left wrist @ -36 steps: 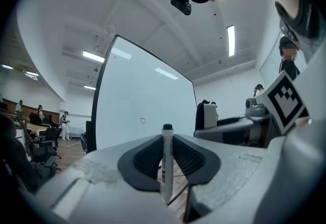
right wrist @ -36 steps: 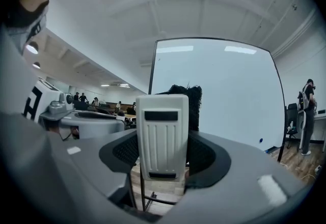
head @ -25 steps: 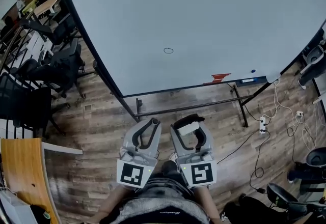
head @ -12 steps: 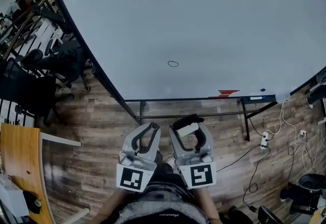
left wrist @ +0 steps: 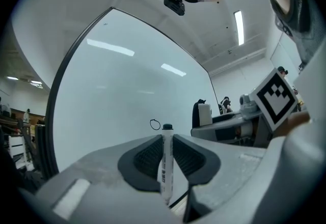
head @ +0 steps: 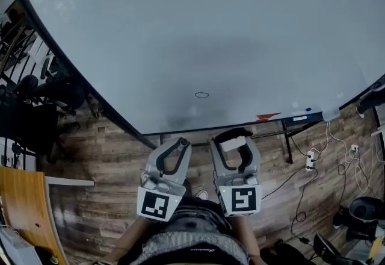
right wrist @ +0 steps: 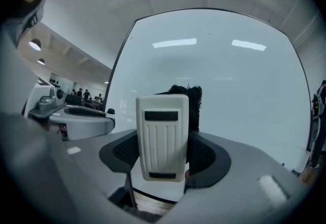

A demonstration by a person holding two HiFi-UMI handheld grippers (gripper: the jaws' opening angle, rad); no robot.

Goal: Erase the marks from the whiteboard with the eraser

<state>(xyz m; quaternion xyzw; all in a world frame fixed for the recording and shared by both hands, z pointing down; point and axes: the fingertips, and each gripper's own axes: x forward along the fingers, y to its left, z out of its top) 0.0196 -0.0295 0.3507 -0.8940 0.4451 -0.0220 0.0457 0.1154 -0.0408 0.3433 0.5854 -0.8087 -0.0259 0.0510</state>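
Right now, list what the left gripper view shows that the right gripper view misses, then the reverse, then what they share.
Only the left gripper view: a marker clamped upright in the left gripper's jaws, and the small circle mark on the board. Only the right gripper view: the eraser clamped in the right gripper's jaws, its black felt side facing away. Both: the whiteboard straight ahead.

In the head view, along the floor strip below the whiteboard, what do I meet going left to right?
Wooden desk → left gripper, jaws shut on the marker → right gripper, jaws shut on the eraser → power strip.
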